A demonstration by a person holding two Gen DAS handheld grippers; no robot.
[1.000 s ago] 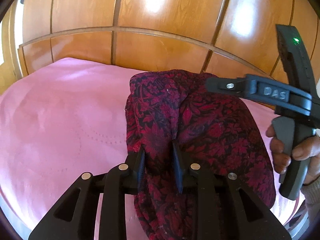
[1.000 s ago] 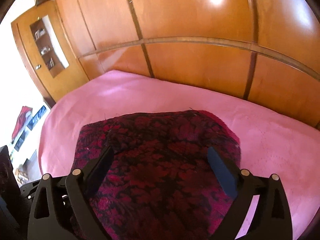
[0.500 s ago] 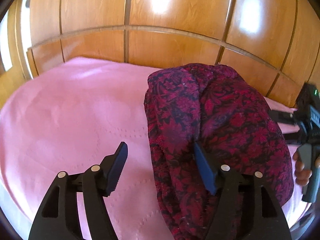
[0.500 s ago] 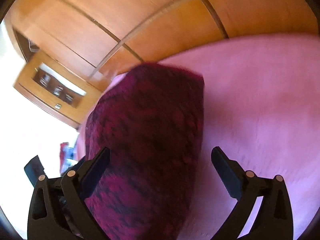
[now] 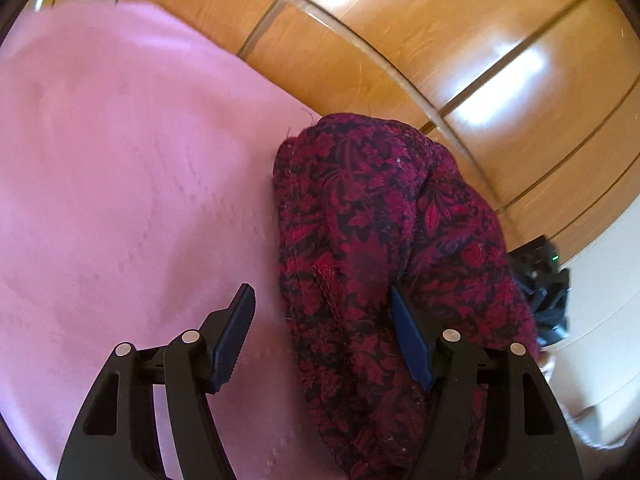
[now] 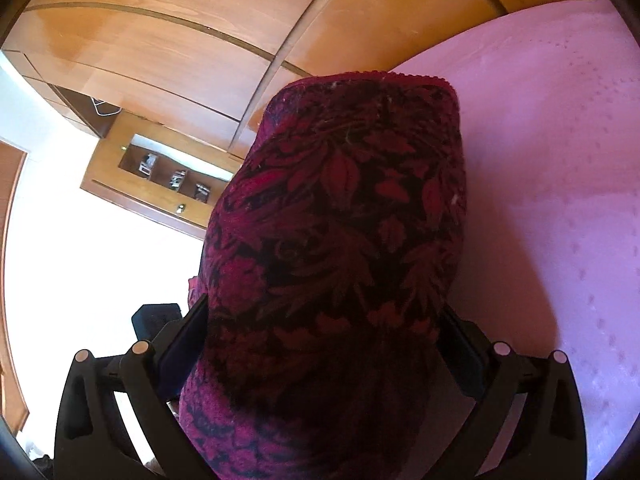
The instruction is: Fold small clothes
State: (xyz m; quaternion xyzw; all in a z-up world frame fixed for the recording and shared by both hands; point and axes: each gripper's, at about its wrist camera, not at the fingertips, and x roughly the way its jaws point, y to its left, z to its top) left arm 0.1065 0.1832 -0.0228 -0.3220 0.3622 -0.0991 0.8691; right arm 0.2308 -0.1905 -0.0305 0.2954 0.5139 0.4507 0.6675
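Garment (image 5: 384,248) bunched in a thick fold on pink bed (image 5: 120,160). Left gripper (image 5: 320,336) wide open, holding nothing. Right gripper (image 6: 324,344) spread wide, cloth draped between fingers; grip unclear. Folding looks mostly done, tidying left.

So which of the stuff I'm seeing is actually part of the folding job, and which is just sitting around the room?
Part of the job:
- red floral garment
- left gripper, open beside it
- right gripper, open, the garment between its fingers
- pink bedcover it lies on

Just there:
- wooden wardrobe
- shelf niche with small items
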